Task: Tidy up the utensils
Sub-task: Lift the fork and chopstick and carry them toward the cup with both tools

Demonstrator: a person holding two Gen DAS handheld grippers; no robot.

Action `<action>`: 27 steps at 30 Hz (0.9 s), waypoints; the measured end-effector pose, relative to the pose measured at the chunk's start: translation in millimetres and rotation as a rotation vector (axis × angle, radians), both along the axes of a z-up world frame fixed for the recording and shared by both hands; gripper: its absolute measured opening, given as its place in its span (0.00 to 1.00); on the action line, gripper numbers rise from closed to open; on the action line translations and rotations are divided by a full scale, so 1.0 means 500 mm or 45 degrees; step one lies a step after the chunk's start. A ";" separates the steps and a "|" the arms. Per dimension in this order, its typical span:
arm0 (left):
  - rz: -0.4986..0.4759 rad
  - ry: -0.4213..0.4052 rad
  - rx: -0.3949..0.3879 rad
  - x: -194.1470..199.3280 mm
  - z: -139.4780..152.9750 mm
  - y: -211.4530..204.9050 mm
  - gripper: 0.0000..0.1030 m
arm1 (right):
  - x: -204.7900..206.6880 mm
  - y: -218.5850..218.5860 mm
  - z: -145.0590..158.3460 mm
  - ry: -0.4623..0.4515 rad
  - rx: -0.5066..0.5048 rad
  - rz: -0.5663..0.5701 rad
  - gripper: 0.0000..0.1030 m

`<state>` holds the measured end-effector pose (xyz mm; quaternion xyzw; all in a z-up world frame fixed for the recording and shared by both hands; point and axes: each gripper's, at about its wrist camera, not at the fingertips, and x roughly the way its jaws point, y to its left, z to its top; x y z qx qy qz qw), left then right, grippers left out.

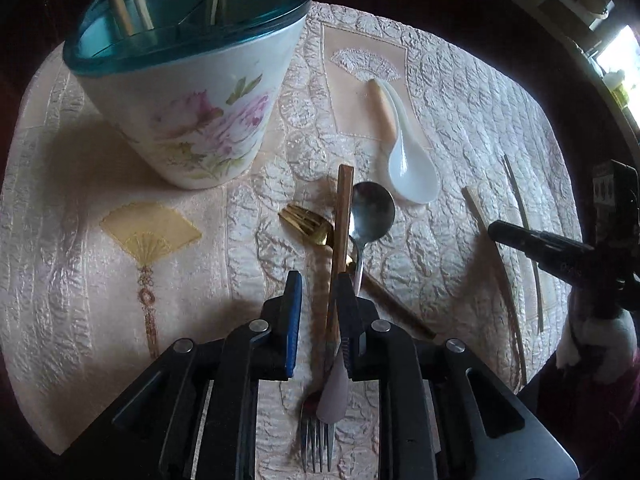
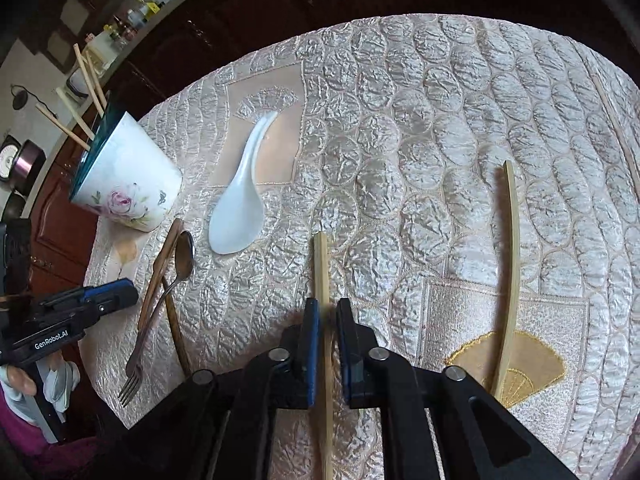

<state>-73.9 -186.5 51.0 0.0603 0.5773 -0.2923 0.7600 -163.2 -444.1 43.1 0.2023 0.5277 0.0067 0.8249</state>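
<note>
A white floral utensil cup [image 1: 200,92] with a teal rim stands at the far left and holds several chopsticks; it also shows in the right wrist view [image 2: 128,184]. My left gripper [image 1: 318,280] is open around a wood-handled fork [image 1: 340,240] lying on the cloth, with the handle against the right finger. A steel spoon [image 1: 372,208], a gold fork [image 1: 308,222] and a white ceramic spoon [image 1: 408,160] lie just beyond. My right gripper [image 2: 328,312] straddles a bamboo chopstick [image 2: 321,268] with the jaws nearly closed on it. A second chopstick [image 2: 512,264] lies to its right.
The table is covered by a quilted cream cloth [image 2: 400,128] with embroidered fans. The left gripper [image 2: 80,312] shows at the left edge of the right wrist view. Dark wooden cabinets stand behind the table.
</note>
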 end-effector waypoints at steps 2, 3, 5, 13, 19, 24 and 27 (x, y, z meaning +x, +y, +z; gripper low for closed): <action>-0.021 -0.023 0.007 0.005 -0.003 -0.017 0.20 | 0.015 0.007 0.001 0.001 -0.015 0.010 0.23; -0.035 -0.031 0.013 0.009 -0.005 -0.028 0.23 | 0.022 0.010 0.000 0.003 -0.017 0.018 0.23; -0.046 -0.053 0.032 0.018 -0.011 -0.047 0.24 | 0.041 0.016 -0.005 0.012 -0.025 0.035 0.23; -0.094 -0.071 0.105 0.067 -0.041 -0.101 0.15 | 0.093 0.028 -0.022 0.003 -0.043 0.044 0.06; -0.094 -0.103 0.028 0.058 0.023 -0.061 0.08 | 0.080 0.027 0.047 -0.111 -0.024 0.046 0.05; -0.062 -0.172 -0.060 0.032 0.112 0.007 0.08 | 0.057 0.045 0.123 -0.238 -0.018 0.056 0.05; -0.027 -0.209 -0.111 0.017 0.159 0.050 0.08 | 0.038 0.055 0.166 -0.304 -0.026 0.065 0.05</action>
